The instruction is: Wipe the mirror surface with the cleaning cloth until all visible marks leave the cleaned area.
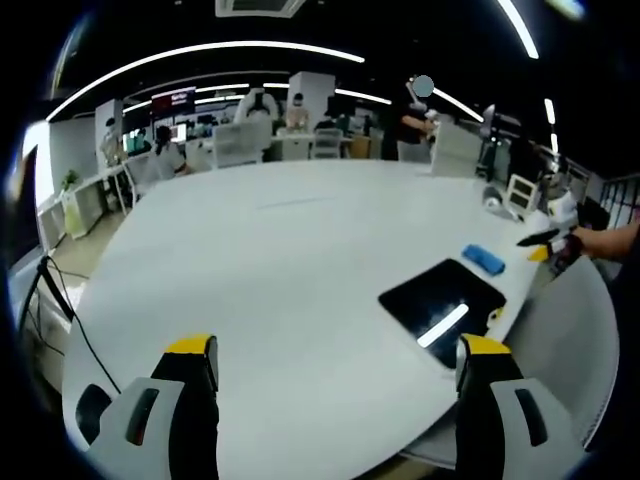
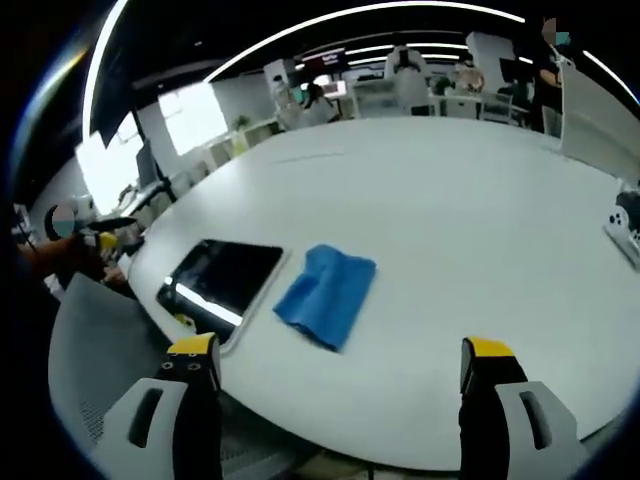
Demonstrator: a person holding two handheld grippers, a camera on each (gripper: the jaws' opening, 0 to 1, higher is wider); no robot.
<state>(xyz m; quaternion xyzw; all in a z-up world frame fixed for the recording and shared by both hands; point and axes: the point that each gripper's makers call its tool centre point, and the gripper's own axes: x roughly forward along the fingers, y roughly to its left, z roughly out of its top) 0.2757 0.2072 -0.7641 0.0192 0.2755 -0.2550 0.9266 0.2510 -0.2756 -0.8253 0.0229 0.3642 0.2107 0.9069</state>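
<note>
The mirror [image 1: 440, 300] is a dark rectangular slab lying flat near the white table's edge, with a bright ceiling light reflected in it. A folded blue cleaning cloth [image 1: 483, 258] lies just beyond it. My left gripper [image 1: 335, 350] is open and empty, above the table and well short of both. In the right gripper view the mirror [image 2: 222, 278] lies left of the cloth [image 2: 328, 293], almost touching it. My right gripper [image 2: 340, 350] is open and empty, hovering near the cloth. The right gripper [image 1: 548, 240] also shows at the far right, held in a hand.
The big white oval table [image 1: 280, 250] is bare in the middle. A grey chair [image 2: 90, 340] stands at the table edge by the mirror. A white device [image 2: 625, 230] sits at the right edge. Cables [image 1: 50, 290] hang at the left. People and desks fill the background.
</note>
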